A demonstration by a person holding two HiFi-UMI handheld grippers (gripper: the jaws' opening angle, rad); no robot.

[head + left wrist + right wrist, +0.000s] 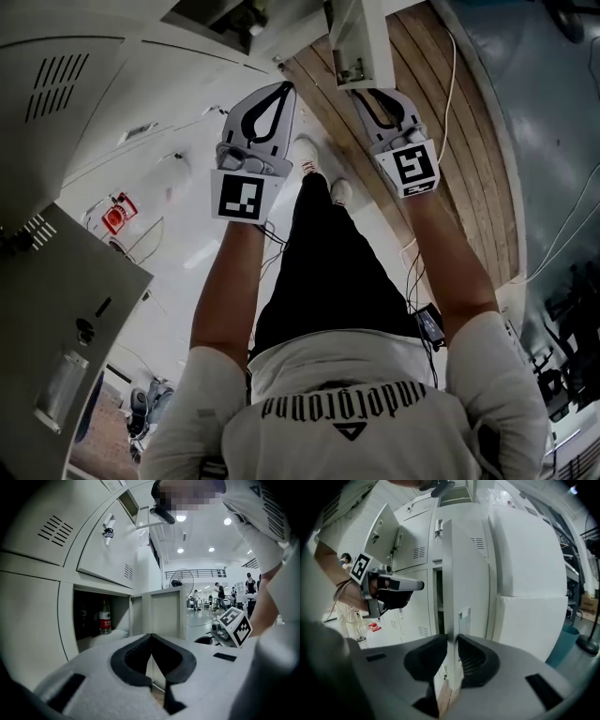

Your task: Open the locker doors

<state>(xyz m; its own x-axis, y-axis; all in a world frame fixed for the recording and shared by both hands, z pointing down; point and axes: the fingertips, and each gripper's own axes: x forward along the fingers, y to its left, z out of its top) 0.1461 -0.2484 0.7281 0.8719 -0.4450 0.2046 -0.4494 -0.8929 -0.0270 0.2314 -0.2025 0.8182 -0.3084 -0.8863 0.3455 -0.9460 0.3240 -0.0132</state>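
The white locker door [466, 573] stands open, edge toward me, with a small latch plate on it. My right gripper [452, 638] has its two dark pads closed on that door's thin edge. In the head view the right gripper [367, 94] reaches up to the door [359, 37]. Beside it, my left gripper [284, 89] is held out shut and holds nothing. In its own view the left gripper [151, 637] has its tips together in front of an open door [164, 613] and an open compartment. The left gripper [419, 586] also shows at the left of the right gripper view.
A red-labelled bottle [105, 618] stands in the open compartment. A grey locker door [66, 328] juts out at lower left. Wooden floor boards [441, 141] with a white cable [452, 75] run on the right. A fan [182, 577] and people stand far back in the hall.
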